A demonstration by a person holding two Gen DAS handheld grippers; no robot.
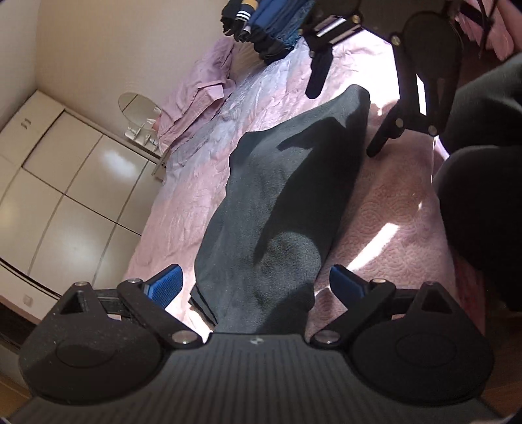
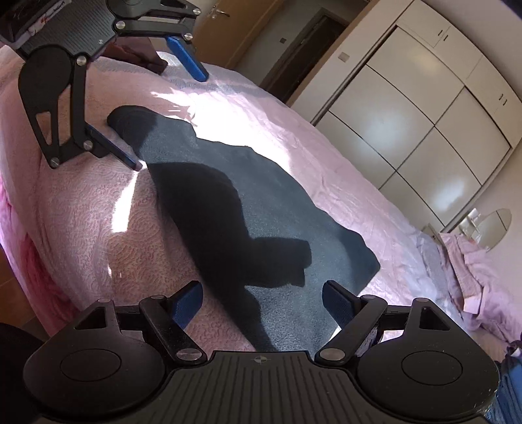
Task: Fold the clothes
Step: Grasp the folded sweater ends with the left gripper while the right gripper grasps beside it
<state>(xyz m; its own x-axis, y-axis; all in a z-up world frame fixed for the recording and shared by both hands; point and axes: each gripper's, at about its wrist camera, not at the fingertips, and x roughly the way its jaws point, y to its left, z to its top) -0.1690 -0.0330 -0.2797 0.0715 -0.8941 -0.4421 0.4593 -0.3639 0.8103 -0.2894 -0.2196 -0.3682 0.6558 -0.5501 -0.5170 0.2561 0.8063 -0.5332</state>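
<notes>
Nearest the left wrist camera, the left claw [image 1: 256, 283] is gaping wide with nothing between its blue pads [image 1: 168, 280], hovering just over one narrow end of the dark grey garment [image 1: 280, 202]. That garment is lying folded into a long strip across the pink bedspread [image 1: 375, 228], partly in sunlight and partly in the claws' shadows. At its other end, the right claw [image 2: 261, 301] is likewise spreading fully apart and gripping nothing, poised just above the cloth. Farther along the bed, a crumpled lilac garment [image 1: 199, 98] is sitting near the wall, and a pile of dark and blue clothes [image 1: 264, 26] is resting beyond it. White wardrobe doors [image 2: 424, 124] are standing alongside the bed.
</notes>
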